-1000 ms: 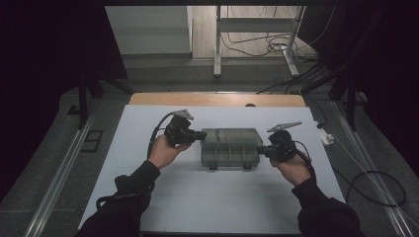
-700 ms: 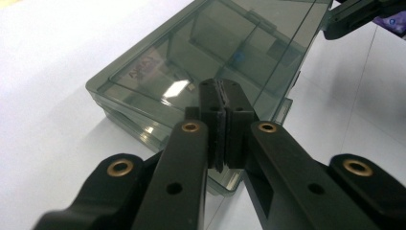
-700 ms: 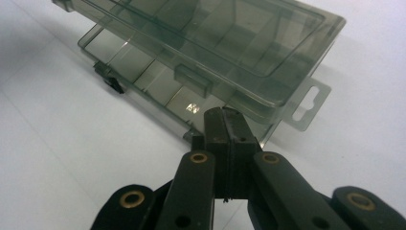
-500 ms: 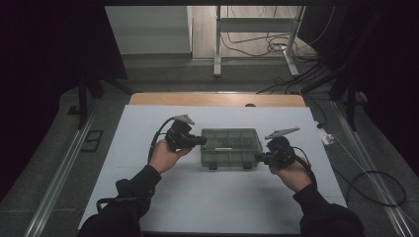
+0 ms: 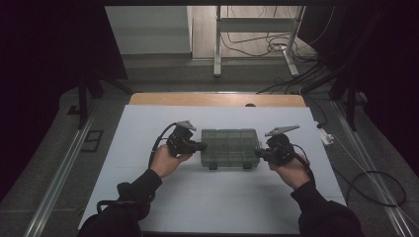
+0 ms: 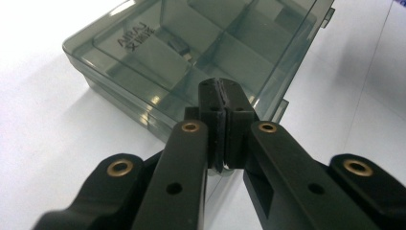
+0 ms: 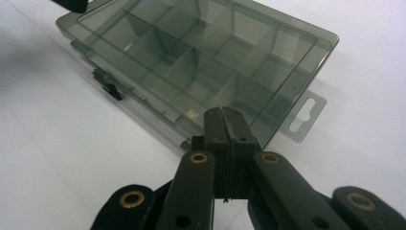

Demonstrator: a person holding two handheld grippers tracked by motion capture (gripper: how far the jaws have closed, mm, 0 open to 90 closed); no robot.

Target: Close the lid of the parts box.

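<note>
a table [image 5: 163, 197] covered by a white sheet is seen in the high view, with a strip of bare wood [image 5: 197, 99] left uncovered along its far edge. a smoky translucent compartment box [image 5: 230, 147] is laid flat on the sheet near the middle, its lid closed and two small latches turned toward the near edge. a hanging tab [image 7: 306, 116] is seen flat against the sheet at one end of the box.

smoky translucent compartment box [image 5: 230, 147], lid closed, flat on the white table [image 5: 222, 207], latches toward the person
</note>
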